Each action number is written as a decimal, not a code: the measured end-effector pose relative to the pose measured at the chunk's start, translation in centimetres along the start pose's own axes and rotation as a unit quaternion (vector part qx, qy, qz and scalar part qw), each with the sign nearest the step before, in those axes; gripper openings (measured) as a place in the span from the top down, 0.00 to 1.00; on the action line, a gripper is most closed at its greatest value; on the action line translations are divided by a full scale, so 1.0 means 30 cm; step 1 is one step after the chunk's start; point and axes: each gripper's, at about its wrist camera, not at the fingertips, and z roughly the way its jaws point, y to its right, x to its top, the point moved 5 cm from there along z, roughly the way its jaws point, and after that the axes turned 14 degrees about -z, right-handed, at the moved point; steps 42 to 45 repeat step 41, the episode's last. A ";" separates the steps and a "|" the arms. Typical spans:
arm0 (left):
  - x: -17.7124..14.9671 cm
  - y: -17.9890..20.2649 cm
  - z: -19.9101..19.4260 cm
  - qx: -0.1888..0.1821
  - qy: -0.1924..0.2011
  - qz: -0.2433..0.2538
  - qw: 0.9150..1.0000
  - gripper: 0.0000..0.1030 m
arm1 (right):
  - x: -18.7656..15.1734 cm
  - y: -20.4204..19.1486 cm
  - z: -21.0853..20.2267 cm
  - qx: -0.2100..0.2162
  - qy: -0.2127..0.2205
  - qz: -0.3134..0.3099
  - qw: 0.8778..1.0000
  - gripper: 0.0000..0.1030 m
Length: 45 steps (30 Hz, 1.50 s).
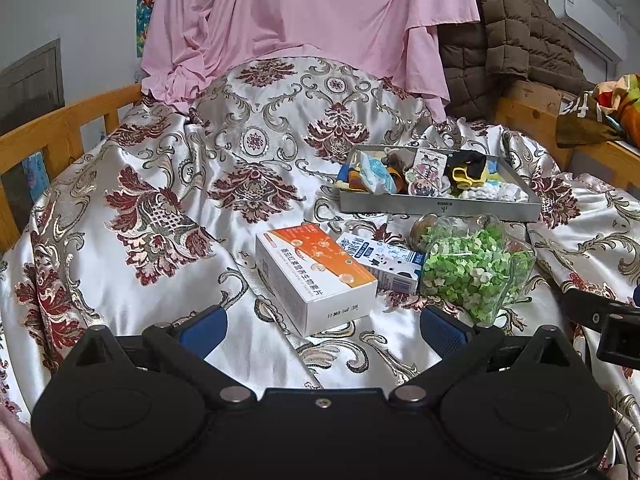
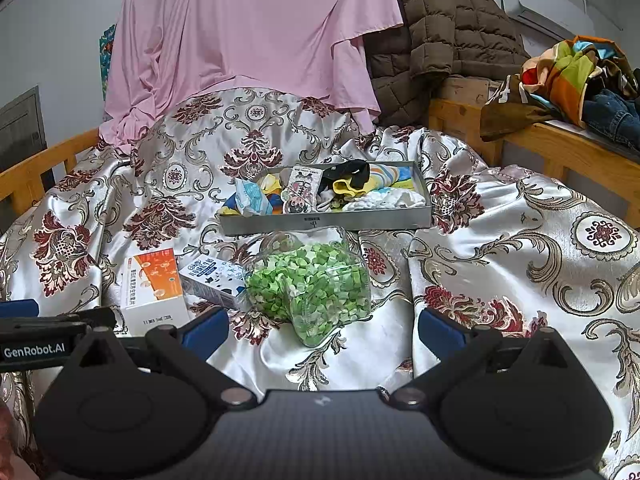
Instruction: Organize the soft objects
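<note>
on the bedspread (image 1: pixel 120 280), soft items lie gathered in the tray (image 2: pixel 326 224), apparently sorted; boxes (image 1: pixel 316 276) and jar (image 2: pixel 312 284) remain outside. left gripper (image 1: pixel 320 330) and right gripper (image 2: pixel 324 330) both spread, empty.

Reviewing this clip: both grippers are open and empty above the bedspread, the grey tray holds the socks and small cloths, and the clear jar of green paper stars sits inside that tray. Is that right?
Not quite. The clear jar of green paper stars is not in the grey tray; it lies on the bedspread in front of it, as the right wrist view shows. The left gripper and right gripper are open and empty, and the socks and small cloths are in the tray.
</note>
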 end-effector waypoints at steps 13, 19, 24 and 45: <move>-0.001 0.009 -0.002 0.007 0.004 0.001 1.000 0.01 | 0.000 -0.001 0.000 0.000 0.000 0.000 1.000 0.00; -0.001 0.008 -0.001 0.007 0.004 0.001 1.000 0.01 | 0.000 -0.001 0.000 0.000 0.000 0.000 1.000 0.00; -0.001 0.007 -0.001 0.007 0.004 0.001 1.000 0.01 | 0.000 -0.001 0.000 0.000 0.000 0.000 1.000 0.00; 0.006 -0.005 -0.012 0.001 0.007 -0.009 1.000 0.01 | -0.002 -0.004 0.000 -0.001 -0.002 0.000 1.000 0.00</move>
